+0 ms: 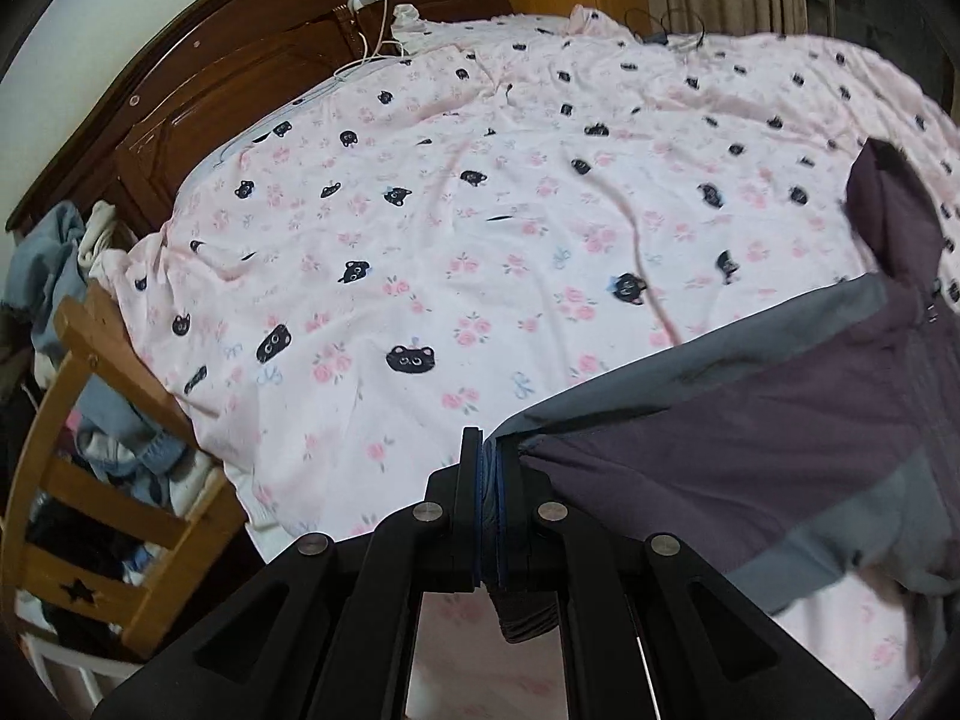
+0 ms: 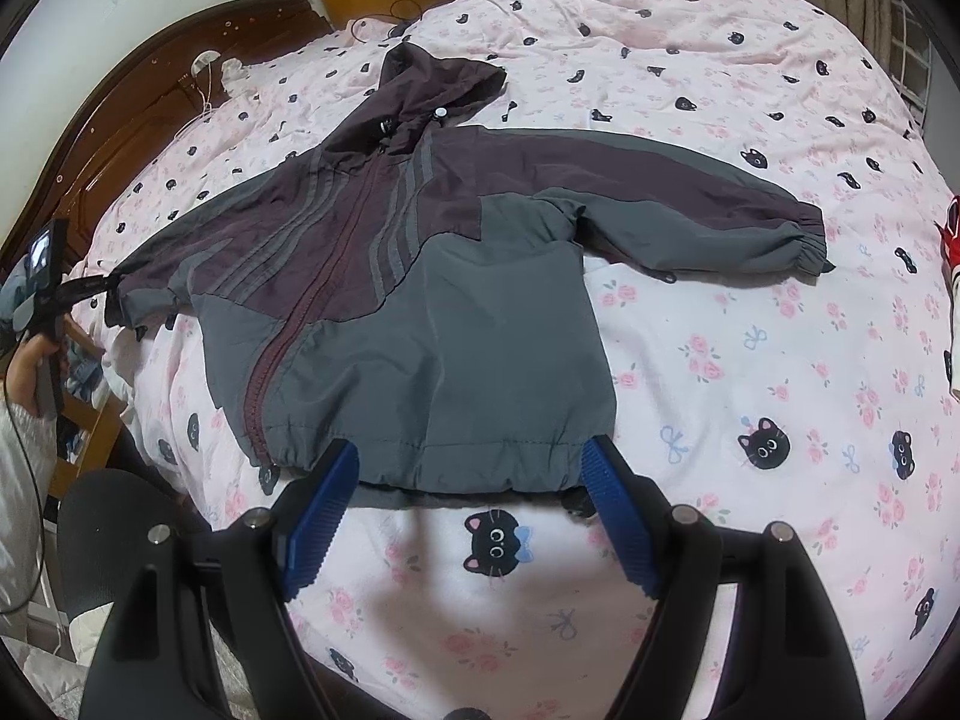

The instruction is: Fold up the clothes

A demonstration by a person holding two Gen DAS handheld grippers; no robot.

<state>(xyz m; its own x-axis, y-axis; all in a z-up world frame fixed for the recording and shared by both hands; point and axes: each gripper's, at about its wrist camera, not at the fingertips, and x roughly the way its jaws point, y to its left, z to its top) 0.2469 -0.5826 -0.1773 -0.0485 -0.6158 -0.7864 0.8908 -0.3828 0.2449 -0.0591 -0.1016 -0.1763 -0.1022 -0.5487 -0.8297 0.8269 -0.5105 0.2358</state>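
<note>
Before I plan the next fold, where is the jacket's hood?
In the right wrist view the hood lies at the jacket's far end, left of centre, pointing toward the wooden headboard, flat on the pink bedspread.

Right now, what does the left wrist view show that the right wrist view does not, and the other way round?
Only the left wrist view shows the left gripper close up, shut on the jacket cuff, and a wooden chair piled with clothes.

Only the right wrist view shows the whole jacket spread flat with its hood and other sleeve, and the right gripper open at the hem.

Both show the pink bedsheet and the headboard.
</note>
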